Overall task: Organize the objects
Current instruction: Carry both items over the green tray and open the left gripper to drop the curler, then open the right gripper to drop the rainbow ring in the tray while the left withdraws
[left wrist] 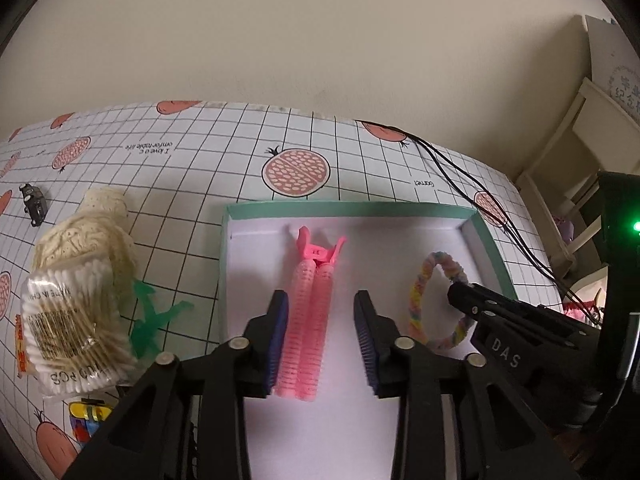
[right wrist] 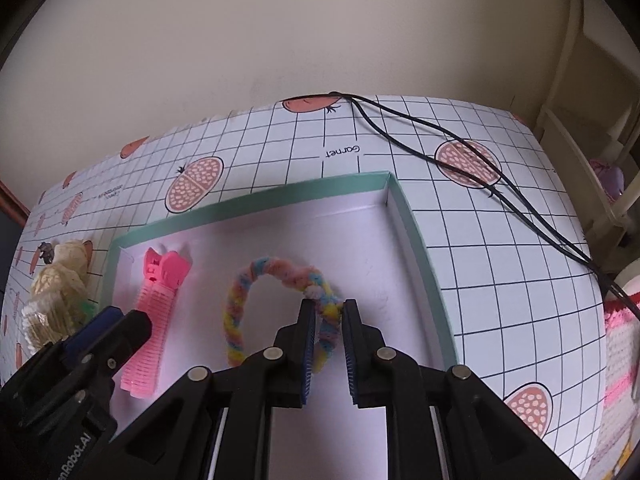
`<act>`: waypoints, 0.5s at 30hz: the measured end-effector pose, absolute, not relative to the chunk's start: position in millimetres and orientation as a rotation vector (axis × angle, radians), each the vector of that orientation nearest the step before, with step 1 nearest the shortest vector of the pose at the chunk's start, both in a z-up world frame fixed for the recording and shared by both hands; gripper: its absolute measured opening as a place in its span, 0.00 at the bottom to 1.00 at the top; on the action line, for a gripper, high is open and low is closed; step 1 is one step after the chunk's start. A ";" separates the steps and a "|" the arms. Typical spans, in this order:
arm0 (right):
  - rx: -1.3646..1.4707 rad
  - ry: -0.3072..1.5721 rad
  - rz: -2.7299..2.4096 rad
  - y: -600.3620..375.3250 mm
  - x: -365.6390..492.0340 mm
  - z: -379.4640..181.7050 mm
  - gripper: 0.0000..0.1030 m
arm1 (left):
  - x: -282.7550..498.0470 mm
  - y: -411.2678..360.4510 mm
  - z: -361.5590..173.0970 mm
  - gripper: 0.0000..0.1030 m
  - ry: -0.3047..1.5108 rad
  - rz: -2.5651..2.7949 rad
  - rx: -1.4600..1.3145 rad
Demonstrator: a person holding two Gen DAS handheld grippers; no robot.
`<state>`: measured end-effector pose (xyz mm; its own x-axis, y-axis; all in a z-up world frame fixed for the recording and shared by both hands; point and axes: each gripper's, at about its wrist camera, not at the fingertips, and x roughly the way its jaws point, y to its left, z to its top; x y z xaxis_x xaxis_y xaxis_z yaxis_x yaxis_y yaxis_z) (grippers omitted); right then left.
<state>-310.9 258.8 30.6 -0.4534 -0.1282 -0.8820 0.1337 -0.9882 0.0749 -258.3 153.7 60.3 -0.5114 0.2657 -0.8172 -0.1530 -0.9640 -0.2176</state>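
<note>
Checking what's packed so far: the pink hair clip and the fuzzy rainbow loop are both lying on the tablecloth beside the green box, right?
Not quite. The pink hair clip and the fuzzy rainbow loop both lie inside the green box, not beside it; both wrist views show this.

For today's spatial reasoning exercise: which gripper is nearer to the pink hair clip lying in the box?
Left. The left gripper is open around the pink hair clip; the right gripper is beside it, closed on the pastel fuzzy ring.
</note>
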 end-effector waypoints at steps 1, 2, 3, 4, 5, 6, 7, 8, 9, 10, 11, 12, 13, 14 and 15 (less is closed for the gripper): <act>1.553 0.009 -2.557 258.7 -310.9 30.8 0.16 | -258.1 153.3 60.9 0.39 -0.177 2.533 -1.402; 1.556 0.006 -2.557 258.8 -311.2 31.2 0.16 | -257.2 152.9 62.1 0.40 -0.180 2.536 -1.400; 1.555 0.004 -2.556 258.7 -311.0 31.9 0.16 | -256.2 152.3 63.7 0.44 -0.180 2.539 -1.397; 1.552 0.006 -2.561 258.6 -310.1 33.1 0.16 | -254.8 151.6 66.0 0.47 -0.180 2.543 -1.390; 1.552 0.008 -2.562 258.4 -309.1 34.0 0.21 | -254.1 150.8 67.8 0.51 -0.186 2.548 -1.383; 1.551 0.009 -2.560 258.1 -308.0 35.2 0.25 | -253.0 149.7 69.8 0.52 -0.193 2.554 -1.374; 1.548 0.008 -2.560 258.1 -307.0 36.6 0.27 | -251.9 148.2 72.4 0.52 -0.202 2.563 -1.366; 1.546 0.006 -2.564 258.3 -305.8 38.8 0.28 | -250.9 146.9 74.5 0.55 -0.209 2.569 -1.364; 1.545 0.004 -2.567 258.5 -304.4 40.6 0.28 | -249.2 145.1 77.5 0.60 -0.221 2.571 -1.354; 1.544 0.000 -2.569 259.0 -302.4 43.2 0.28 | -247.7 143.4 80.3 0.62 -0.234 2.572 -1.344; 1.540 -0.002 -2.572 259.5 -299.9 46.4 0.28 | -246.5 141.9 82.4 0.62 -0.242 2.575 -1.338; 1.532 -0.001 -2.579 259.6 -297.1 50.1 0.28 | -244.8 140.3 85.3 0.63 -0.252 2.575 -1.332; 1.522 -0.001 -2.586 259.7 -294.5 53.8 0.28 | -243.3 138.8 87.9 0.64 -0.269 2.564 -1.327; 1.515 -0.008 -2.593 259.8 -292.6 56.8 0.28 | -241.7 137.6 90.5 0.68 -0.291 2.545 -1.322; 1.510 -0.020 -2.601 260.9 -290.6 60.0 0.28 | -239.4 136.9 93.1 0.71 -0.312 2.527 -1.318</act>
